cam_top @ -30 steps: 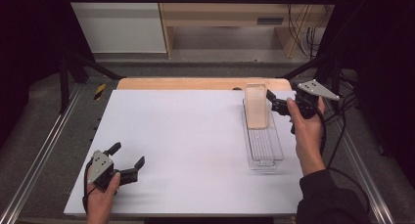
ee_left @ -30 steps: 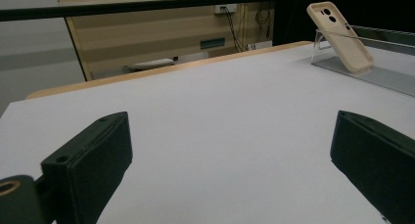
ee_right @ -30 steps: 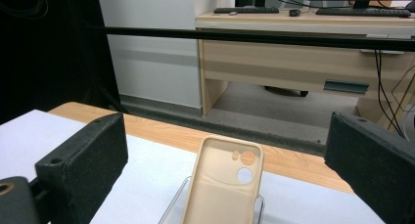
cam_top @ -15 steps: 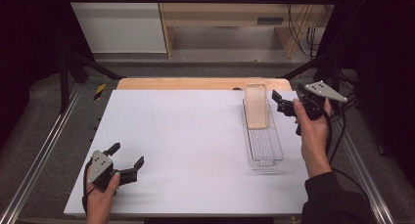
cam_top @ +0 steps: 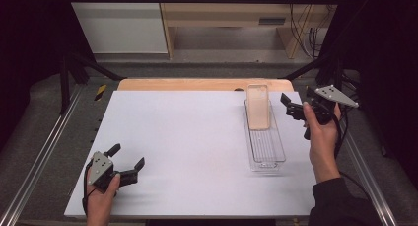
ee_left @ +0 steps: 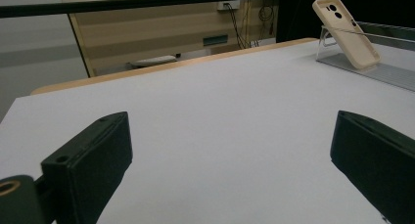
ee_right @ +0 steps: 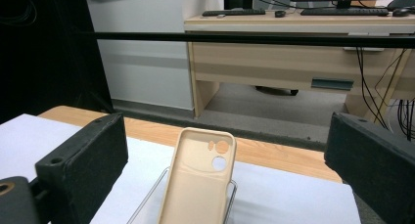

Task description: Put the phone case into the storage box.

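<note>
Since a second ago the right gripper [cam_top: 296,107] has been pulled back a bit toward 3 o'clock, off the beige phone case [cam_top: 258,107]; everything else looks unmoved.

High view: the case is leaned upright at the far end of a clear plastic tray [cam_top: 266,147], around 2 o'clock on the white table [cam_top: 197,147]. The right gripper is held just beside the case at its 3 o'clock, not touching it, jaws spread. The left gripper [cam_top: 129,162] is parked way over at 7 o'clock near the table's front edge, well apart from the tray, jaws also spread with nothing between them.

Left gripper view: both black jaws are seen wide apart over bare table, and the case [ee_left: 346,32] is spotted far off at 1 o'clock, tilted back against the tray's end wall [ee_left: 325,38], camera cutouts at the top.

Right gripper view: jaws are spread wide, and the case [ee_right: 198,180] is framed between them at 6 o'clock, its open inner side facing the camera, propped in the tray [ee_right: 147,204]. A wooden desk [ee_right: 293,43] is seen behind.
</note>
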A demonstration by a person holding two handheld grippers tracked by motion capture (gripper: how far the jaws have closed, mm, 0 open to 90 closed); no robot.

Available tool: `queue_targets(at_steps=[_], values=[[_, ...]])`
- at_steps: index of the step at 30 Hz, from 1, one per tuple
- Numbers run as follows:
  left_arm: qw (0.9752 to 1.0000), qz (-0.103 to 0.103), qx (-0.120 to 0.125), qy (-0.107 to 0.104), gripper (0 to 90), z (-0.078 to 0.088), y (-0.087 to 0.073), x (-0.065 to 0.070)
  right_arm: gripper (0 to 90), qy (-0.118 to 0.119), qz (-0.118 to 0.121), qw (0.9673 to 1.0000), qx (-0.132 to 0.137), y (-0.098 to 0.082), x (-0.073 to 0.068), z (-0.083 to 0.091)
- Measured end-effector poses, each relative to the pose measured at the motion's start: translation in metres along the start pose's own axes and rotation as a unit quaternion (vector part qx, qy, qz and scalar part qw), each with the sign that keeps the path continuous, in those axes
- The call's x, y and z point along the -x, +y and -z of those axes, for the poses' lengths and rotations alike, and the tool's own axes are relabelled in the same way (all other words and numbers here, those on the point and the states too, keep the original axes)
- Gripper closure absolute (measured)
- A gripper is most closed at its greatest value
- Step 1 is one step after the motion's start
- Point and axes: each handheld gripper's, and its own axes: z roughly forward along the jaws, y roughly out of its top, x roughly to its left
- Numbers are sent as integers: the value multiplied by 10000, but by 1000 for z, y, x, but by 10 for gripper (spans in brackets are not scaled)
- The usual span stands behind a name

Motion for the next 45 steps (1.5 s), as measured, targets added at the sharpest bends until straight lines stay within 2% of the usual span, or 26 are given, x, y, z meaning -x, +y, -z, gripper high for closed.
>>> queue_targets(at_steps=[18,25,33,39,45], values=[[9999,-96,-107,-38,19,-3,-2,1,33,-96,-69,9999,92,-11,17,18],[9998,-139,-139,-65,19,-4,-2,3,33,-124,-12,9998,125,-18,18,25],[9997,-157,-159,-109,19,-4,-2,6,35,-82,-61,9996,245,-23,17,33],[9999,-6,-109,-91,19,-2,-2,5,37,-82,-45,9992,391,-24,18,42],[9999,32,-96,-104,19,-1,-2,4,37,-44,16,9987,501,-27,16,49]])
